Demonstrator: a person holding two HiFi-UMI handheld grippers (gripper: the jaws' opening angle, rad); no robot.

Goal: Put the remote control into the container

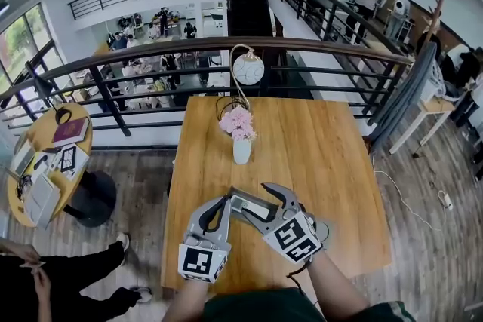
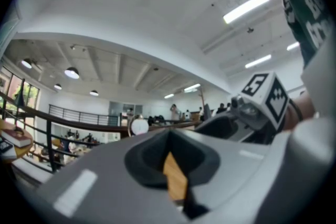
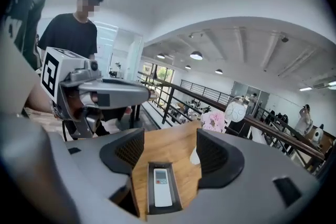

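Observation:
A white remote control (image 3: 163,188) lies inside a narrow dark container (image 3: 150,190) on the wooden table (image 1: 317,162). My right gripper (image 3: 171,149) is open and hangs above it, so the container shows in the gap between its jaws without touching them. In the head view the remote control (image 1: 247,207) and container (image 1: 240,198) sit between both grippers near the table's front. My left gripper (image 1: 223,203) is just left of the container; in its own view the left gripper (image 2: 169,136) has its pads together with only a sliver of wood showing, holding nothing.
A white vase with pink flowers (image 1: 241,149) stands mid-table beyond the container, and a round clock on a stand (image 1: 247,69) sits at the far edge by the black railing (image 1: 317,49). A person in black (image 3: 71,34) stands to the left.

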